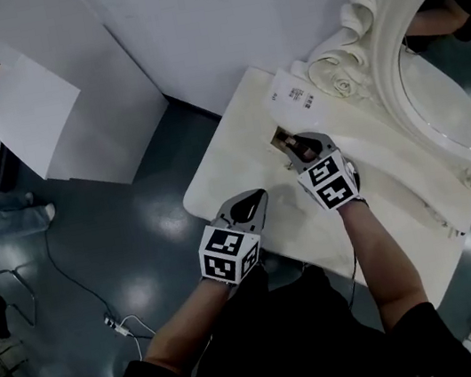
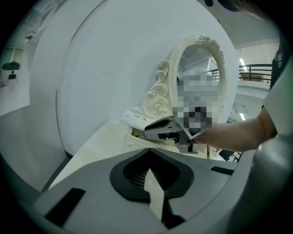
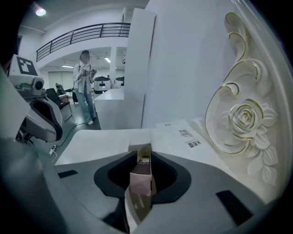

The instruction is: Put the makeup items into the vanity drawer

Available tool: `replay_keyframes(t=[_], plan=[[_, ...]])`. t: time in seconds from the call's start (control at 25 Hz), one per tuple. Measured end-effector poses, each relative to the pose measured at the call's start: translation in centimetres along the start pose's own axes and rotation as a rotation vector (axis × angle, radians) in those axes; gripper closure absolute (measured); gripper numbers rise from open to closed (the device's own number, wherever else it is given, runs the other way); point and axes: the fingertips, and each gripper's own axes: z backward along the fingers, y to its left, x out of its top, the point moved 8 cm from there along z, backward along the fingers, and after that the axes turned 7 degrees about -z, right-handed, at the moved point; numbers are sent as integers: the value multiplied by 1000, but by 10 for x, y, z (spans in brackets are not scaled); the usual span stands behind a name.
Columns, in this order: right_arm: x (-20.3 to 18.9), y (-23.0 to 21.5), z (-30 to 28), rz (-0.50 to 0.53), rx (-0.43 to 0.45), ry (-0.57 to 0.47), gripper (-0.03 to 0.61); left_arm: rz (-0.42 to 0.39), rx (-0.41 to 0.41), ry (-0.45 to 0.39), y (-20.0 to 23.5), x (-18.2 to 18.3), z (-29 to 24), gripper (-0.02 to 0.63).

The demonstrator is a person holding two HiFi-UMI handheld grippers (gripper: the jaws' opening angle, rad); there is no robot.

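While at the drawer [image 1: 280, 138], pink box [image 3: 140, 182] tight between right tongs [image 1: 302, 150]; left tongs [image 1: 258, 197] together.

Cream vanity top [image 1: 231, 164], printed white sheet [image 1: 292, 92]

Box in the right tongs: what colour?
The box is pale pink, clearest in the right gripper view.

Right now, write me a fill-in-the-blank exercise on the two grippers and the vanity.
1. The right gripper is shut on a small ___ box.
2. The left gripper has its jaws together and holds ___.
3. The flower carved on the mirror frame is a ___.

Missing words: pink; nothing; rose.
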Motion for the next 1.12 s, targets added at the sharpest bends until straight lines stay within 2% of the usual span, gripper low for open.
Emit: replay_keyframes(t=[0.32, 0.76, 0.84, 0.92, 1.12], plan=[[4, -2, -2, 28, -7, 14, 466, 5, -5, 4, 3, -2, 1, 606], [5, -4, 16, -7, -37, -25, 467, -8, -24, -9, -2, 3, 0, 606], [4, -7, 24, -40, -49, -48, 480, -14, -28, -13, -3, 4, 1, 606], [0, -13, 35, -95, -77, -86, 539, -19, -31, -17, -3, 5, 2, 606], [-7, -30, 77, -286, -156, -208, 549, -41, -52, -29, -4, 10, 7, 606]])
